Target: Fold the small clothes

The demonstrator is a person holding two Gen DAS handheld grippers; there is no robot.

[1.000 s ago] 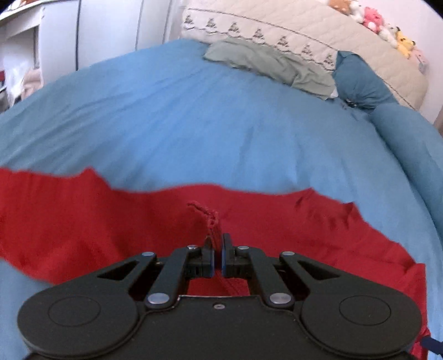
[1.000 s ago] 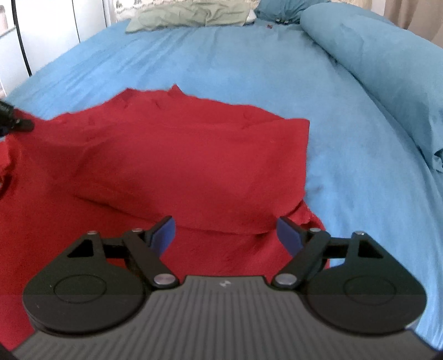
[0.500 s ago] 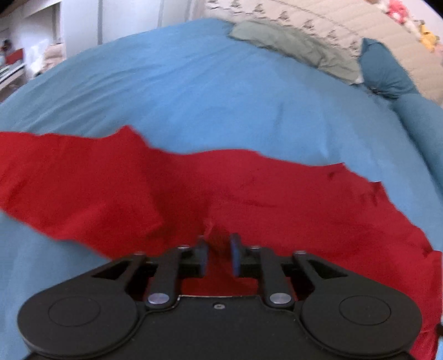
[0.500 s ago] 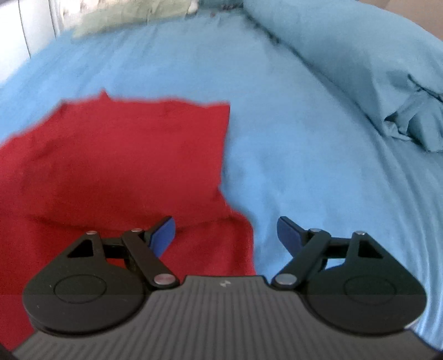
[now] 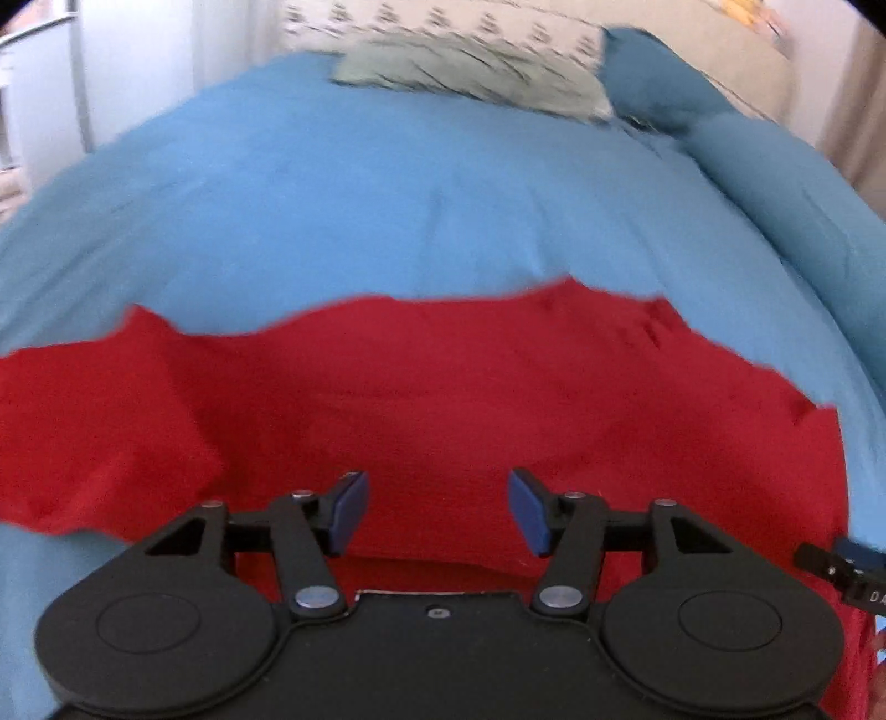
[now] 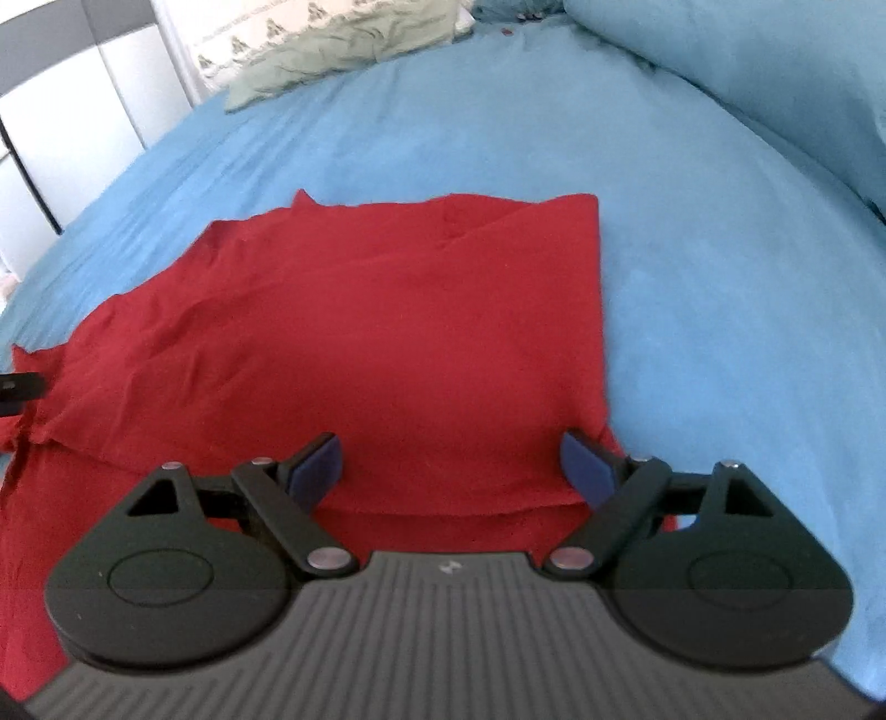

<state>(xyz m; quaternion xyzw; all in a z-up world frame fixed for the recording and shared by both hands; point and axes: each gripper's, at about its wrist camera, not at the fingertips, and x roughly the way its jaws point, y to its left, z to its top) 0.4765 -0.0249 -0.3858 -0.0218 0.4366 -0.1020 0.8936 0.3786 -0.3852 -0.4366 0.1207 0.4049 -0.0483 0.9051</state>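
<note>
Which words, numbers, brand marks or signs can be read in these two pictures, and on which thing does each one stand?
"DA": white letters, cut off by the picture edge, on the right gripper seen at the lower right of the left wrist view.
Small pale logo, a mark and not letters, on the right gripper's body.
Red garment, blue bed cover, green cloth: no text.
Cream headboard: stitched pattern only, blurred.

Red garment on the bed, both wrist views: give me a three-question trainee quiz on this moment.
1. True or false: the left gripper is shut on the red garment.
2. The garment lies on: A) a wooden table B) a blue bed cover C) a tiled floor.
3. Fill in: the right gripper is ___.

Key: 1 false; 2 B; 3 open.
</note>
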